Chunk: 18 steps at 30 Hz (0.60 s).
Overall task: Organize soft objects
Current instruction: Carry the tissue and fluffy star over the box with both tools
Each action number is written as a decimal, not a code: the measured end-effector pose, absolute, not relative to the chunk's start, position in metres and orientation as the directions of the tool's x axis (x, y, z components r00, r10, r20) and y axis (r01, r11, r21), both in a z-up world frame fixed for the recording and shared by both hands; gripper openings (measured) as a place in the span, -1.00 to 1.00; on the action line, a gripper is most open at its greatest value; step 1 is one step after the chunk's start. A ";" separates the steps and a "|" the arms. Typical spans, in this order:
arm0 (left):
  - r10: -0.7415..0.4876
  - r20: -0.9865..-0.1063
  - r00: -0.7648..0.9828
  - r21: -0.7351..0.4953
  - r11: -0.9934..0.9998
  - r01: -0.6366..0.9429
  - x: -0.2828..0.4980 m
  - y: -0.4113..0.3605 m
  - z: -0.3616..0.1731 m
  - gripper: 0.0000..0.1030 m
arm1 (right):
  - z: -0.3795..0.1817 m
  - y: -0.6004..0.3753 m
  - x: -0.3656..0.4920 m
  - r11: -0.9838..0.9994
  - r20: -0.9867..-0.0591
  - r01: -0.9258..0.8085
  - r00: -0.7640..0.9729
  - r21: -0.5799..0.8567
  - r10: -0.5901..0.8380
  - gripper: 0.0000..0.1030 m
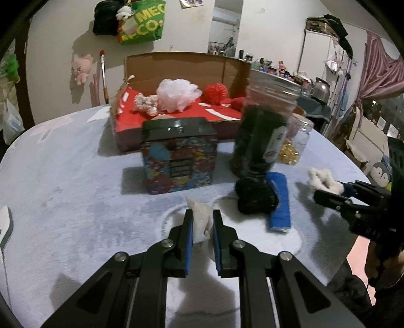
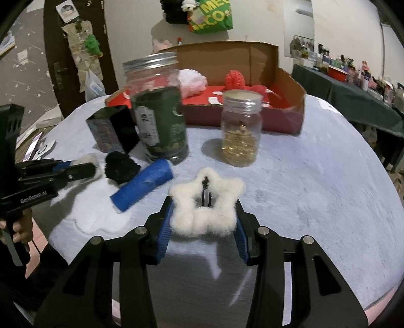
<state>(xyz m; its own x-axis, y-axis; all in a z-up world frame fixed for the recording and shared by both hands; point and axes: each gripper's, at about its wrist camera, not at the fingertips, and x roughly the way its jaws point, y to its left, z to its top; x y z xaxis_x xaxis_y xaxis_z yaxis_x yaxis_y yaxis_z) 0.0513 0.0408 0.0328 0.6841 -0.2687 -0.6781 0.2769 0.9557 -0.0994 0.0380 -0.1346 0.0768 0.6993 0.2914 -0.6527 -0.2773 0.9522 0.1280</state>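
Behind hangs a "MECO" bag (image 1: pixel 141 22); left fingers (image 1: pixel 192 227) pinch white tissue (image 1: pixel 200 222), right fingers (image 2: pixel 166 222) clamp fluffy star (image 2: pixel 205 209).

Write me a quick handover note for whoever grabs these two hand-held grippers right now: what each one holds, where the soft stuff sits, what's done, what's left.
Left hand-held gripper: shut on a white crumpled cloth.
Right hand-held gripper: shut on the fluffy white star, above the table.
Already in the cardboard box: pink mesh pouf, red yarn ball, pink-white knitted piece.
Still on the table: black fuzzy piece, blue rolled cloth, beside the green jar.
Left, probably: box both held items, then those two.
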 end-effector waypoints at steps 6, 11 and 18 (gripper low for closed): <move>-0.234 -0.692 0.683 -0.097 0.967 0.234 0.055 0.061 0.032 -0.72 | 0.076 -0.152 0.041 0.964 -0.664 -0.234 0.702 0.129 0.259 -0.20; -0.207 -0.703 0.680 -0.085 0.974 0.209 0.062 0.080 0.033 -0.72 | 0.075 -0.170 0.047 0.971 -0.677 -0.201 0.697 0.133 0.237 -0.19; -0.217 -0.720 0.659 -0.070 0.968 0.243 0.082 0.093 0.036 -0.72 | 0.078 -0.187 0.066 0.974 -0.704 -0.198 0.677 0.107 0.215 -0.20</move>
<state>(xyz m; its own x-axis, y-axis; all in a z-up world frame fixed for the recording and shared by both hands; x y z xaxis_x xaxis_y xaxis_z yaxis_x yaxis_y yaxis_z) 0.0823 0.0926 0.0358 0.6593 -0.2174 -0.7198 0.2426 0.9676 -0.0701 0.0657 -0.1867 0.0782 0.6773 0.2149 -0.7037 -0.1981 0.9743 0.1069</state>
